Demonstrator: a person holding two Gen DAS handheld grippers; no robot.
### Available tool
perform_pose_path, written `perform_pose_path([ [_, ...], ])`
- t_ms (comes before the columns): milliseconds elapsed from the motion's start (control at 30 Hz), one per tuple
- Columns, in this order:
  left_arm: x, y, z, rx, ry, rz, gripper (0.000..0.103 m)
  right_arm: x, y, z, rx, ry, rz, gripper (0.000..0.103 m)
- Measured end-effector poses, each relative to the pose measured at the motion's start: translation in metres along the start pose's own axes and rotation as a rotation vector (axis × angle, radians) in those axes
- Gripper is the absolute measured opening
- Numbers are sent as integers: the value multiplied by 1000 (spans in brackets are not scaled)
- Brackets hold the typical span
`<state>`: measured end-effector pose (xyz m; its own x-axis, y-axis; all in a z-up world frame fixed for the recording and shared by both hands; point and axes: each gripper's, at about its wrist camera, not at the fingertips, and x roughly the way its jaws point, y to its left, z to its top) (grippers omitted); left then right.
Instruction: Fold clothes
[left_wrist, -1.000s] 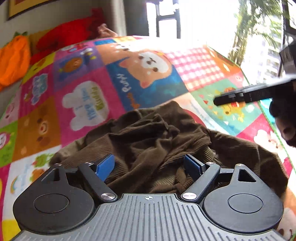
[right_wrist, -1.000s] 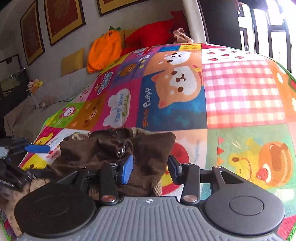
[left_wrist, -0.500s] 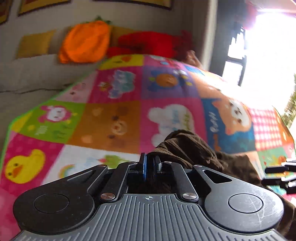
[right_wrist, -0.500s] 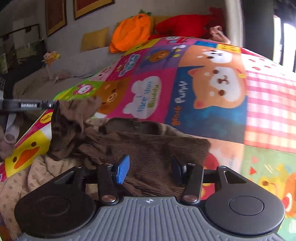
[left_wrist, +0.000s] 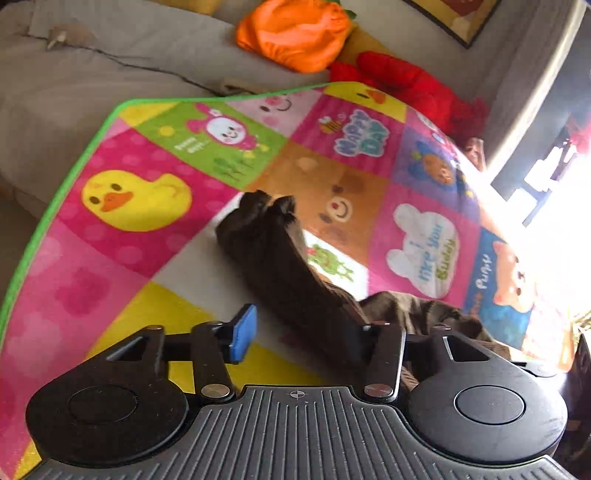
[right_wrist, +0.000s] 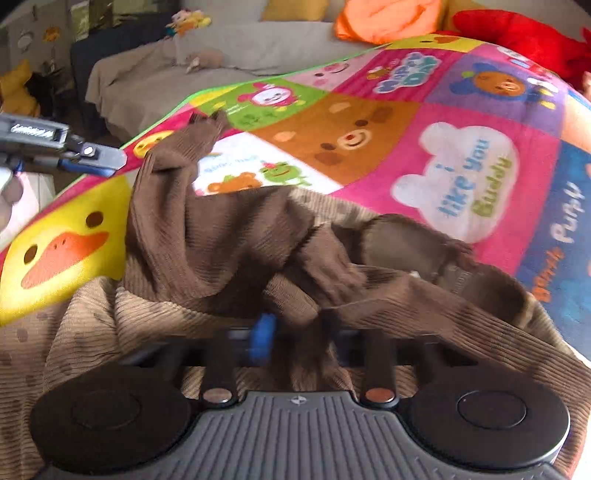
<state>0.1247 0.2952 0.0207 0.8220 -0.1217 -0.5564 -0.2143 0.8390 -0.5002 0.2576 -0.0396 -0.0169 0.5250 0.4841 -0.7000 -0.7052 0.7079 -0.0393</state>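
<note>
A brown ribbed garment (right_wrist: 229, 251) lies crumpled on a colourful cartoon play mat (right_wrist: 461, 173). In the left wrist view one long brown sleeve (left_wrist: 280, 266) stretches out flat over the mat (left_wrist: 140, 199), its cuff far from me. My left gripper (left_wrist: 299, 332) is open, the sleeve lying between its fingers, unpinched. It also shows at the left of the right wrist view (right_wrist: 92, 157), apart from the cloth. My right gripper (right_wrist: 295, 332) sits low in the garment's folds, its blue pad (right_wrist: 262, 336) visible, jaws apart with cloth bunched between them.
A grey sofa cover (left_wrist: 92, 74) lies beyond the mat's green edge. An orange cushion (left_wrist: 295, 33) and a red plush (left_wrist: 406, 81) sit at the back. Bright window light washes out the right side.
My left gripper was shut on the sleeve and has opened, leaving it stretched out on the mat. My right gripper has moved down into the garment.
</note>
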Motion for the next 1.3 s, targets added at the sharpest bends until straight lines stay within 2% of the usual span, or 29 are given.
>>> perform_pose_path([
  [67, 4, -10, -3, 10, 26, -63, 81, -26, -22, -3, 44, -81, -46, 14],
  [133, 13, -22, -6, 9, 54, -96, 83, -59, -58, -8, 131, -158, -109, 14],
  [200, 20, -34, -8, 29, 61, -109, 85, -99, -105, -19, 230, -232, -209, 14],
  [300, 28, -50, -9, 65, 57, -122, 87, -148, -169, -44, 333, -292, -389, 14],
  [400, 40, -64, -7, 94, 59, -123, 94, -187, -214, -83, 425, -291, -532, 14],
  [500, 58, -71, -6, 110, 72, -74, 94, -197, -243, -126, 500, -245, -586, 14],
  [600, 71, -72, -8, 126, 69, 25, 93, -183, -258, -162, 547, -158, -618, 16],
  [700, 67, -62, -7, 67, 73, 77, 93, -177, -257, -176, 554, -125, -674, 25],
  [767, 57, -53, -5, 9, 85, 66, 93, -177, -252, -179, 547, -127, -717, 27],
  [833, 53, -47, -3, -33, 103, 46, 94, -183, -233, -163, 493, -172, -695, 29],
  [900, 55, -43, -1, -49, 113, 45, 94, -183, -209, -134, 412, -205, -605, 37],
  [1000, 66, -42, -2, -43, 111, 72, 93, -156, -171, -83, 281, -217, -455, 46],
  [1100, 78, -38, -7, -60, 121, 52, 92, -101, -136, -36, 142, -173, -323, 46],
  [1133, 80, -36, -8, -62, 122, 44, 92, -81, -126, -25, 99, -150, -302, 46],
  [1267, 81, -29, -9, -80, 120, -4, 91, -3, -100, -1, -49, -34, -286, 45],
  [1300, 81, -27, -7, -81, 119, -15, 91, 12, -96, 0, -89, -11, -300, 36],
])
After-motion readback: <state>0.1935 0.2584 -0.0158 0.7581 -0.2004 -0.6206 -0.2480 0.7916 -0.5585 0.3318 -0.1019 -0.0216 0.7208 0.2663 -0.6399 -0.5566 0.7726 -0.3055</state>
